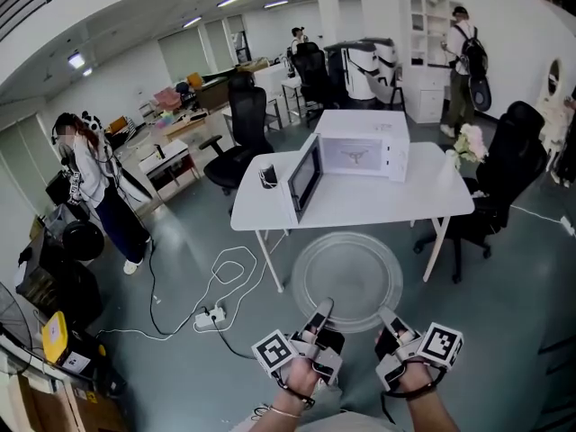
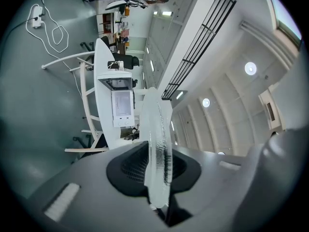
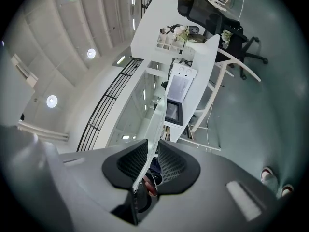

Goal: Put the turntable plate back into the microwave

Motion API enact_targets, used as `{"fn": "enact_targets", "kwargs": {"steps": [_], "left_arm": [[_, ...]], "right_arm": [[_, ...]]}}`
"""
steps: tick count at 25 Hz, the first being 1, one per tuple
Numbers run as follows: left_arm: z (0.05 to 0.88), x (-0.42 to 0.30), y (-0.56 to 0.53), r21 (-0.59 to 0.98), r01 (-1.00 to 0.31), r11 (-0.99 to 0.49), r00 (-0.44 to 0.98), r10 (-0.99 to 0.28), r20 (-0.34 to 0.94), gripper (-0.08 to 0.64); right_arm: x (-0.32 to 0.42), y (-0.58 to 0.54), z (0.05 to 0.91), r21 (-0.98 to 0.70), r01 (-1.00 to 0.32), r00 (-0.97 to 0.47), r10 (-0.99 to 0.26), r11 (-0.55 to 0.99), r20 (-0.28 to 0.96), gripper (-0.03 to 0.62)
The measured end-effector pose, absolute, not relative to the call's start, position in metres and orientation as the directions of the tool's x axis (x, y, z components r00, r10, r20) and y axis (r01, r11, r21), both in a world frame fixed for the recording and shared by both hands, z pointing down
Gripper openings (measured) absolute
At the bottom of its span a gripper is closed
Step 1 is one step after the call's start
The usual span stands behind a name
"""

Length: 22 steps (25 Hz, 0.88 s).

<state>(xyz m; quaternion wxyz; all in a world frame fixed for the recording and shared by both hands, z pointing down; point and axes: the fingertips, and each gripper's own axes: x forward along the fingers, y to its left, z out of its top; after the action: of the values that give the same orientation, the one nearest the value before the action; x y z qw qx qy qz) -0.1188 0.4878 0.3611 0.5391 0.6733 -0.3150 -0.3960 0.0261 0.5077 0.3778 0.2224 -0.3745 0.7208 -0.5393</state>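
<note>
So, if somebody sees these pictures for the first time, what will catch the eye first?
Most striking is the clear glass turntable plate, held level in the lower middle of the head view, with the left gripper and the right gripper both shut on its near rim. Beyond it, a white microwave stands on a white table with its door swung open.

Bare floor (image 1: 504, 282) runs to the table (image 1: 432, 207); the microwave's (image 1: 364, 124) open door (image 1: 304, 178) juts forward.
</note>
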Motion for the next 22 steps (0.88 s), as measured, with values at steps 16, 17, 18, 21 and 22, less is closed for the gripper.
{"fn": "enact_targets", "kwargs": {"steps": [16,17,18,21,22], "left_arm": [[0.380,-0.110,0.353,0.979,0.010,-0.202,0.548,-0.818,-0.174,0.037],[0.379,-0.110,0.342,0.979,0.006,-0.203,0.556,-0.813,-0.172,0.037],[0.379,-0.110,0.331,0.979,0.004,-0.202,0.563,-0.809,-0.169,0.037],[0.378,-0.108,0.298,0.980,0.012,-0.198,0.582,-0.796,-0.168,0.037],[0.377,-0.109,0.289,0.981,0.016,-0.196,0.586,-0.793,-0.168,0.037]], "right_arm": [[0.033,0.383,0.396,-0.940,-0.336,-0.570,-0.807,0.058,0.154,0.075],[0.033,0.374,0.395,-0.941,-0.336,-0.563,-0.811,0.049,0.159,0.075],[0.033,0.364,0.395,-0.941,-0.336,-0.556,-0.815,0.043,0.161,0.075],[0.032,0.334,0.394,-0.942,-0.332,-0.543,-0.825,0.037,0.159,0.075],[0.031,0.325,0.393,-0.943,-0.332,-0.538,-0.828,0.032,0.161,0.076]]}}
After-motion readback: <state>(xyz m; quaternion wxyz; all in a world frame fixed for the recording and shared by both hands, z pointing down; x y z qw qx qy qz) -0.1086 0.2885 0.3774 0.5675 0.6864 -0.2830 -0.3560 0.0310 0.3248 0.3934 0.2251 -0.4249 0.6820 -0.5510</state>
